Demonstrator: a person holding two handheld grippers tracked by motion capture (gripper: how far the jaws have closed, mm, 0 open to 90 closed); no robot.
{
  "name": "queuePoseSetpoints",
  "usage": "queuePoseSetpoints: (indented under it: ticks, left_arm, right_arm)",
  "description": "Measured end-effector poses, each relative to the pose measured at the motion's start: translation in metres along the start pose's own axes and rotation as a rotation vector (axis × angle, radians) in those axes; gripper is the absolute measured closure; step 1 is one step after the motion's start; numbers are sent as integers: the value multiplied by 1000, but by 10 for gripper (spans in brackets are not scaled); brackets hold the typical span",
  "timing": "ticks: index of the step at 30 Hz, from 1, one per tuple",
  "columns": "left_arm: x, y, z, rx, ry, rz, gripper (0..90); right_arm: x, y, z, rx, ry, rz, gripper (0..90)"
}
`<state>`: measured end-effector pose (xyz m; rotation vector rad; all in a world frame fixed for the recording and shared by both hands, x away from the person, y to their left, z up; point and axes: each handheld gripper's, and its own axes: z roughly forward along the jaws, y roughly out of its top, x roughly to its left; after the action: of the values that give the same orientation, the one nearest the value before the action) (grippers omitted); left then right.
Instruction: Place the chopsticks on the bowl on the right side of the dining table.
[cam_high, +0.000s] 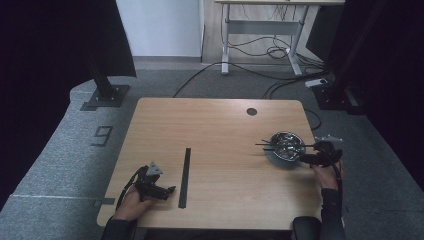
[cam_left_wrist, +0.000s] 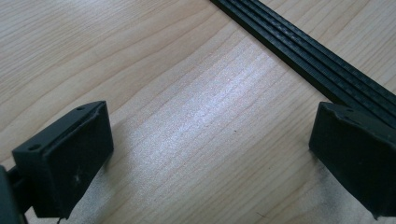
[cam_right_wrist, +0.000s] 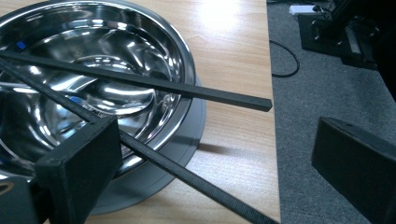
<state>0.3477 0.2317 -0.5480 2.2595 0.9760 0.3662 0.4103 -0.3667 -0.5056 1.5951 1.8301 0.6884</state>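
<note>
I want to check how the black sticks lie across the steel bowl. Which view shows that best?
The right gripper view: two black sticks cross the rim of the steel bowl up close, between the open jaws of the right gripper. The high view shows bowl and sticks small and far. The left gripper view looks at bare table instead.

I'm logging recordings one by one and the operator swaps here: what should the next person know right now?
Left gripper: open, low over the table, beside the black strip; holds nothing.
Right gripper: open, at the steel bowl near the table's right edge.
Two black sticks lie across the bowl's rim; one passes between the right gripper's jaws, not clamped.
Done: sticks rest on the bowl.
Left: probably to grasp the nearer stick; the strip looks untouched.
</note>
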Motion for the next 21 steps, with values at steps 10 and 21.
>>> queuePoseSetpoints:
  ticks: [10, 21]
  left_arm:
    - [0, 0, 0, 0, 0, 0, 0]
    - [0, 0, 0, 0, 1, 0, 0]
  right_arm:
    - [-5, 1, 6, -12, -10, 7, 18]
    - [-6, 4, 7, -19, -24, 1, 29]
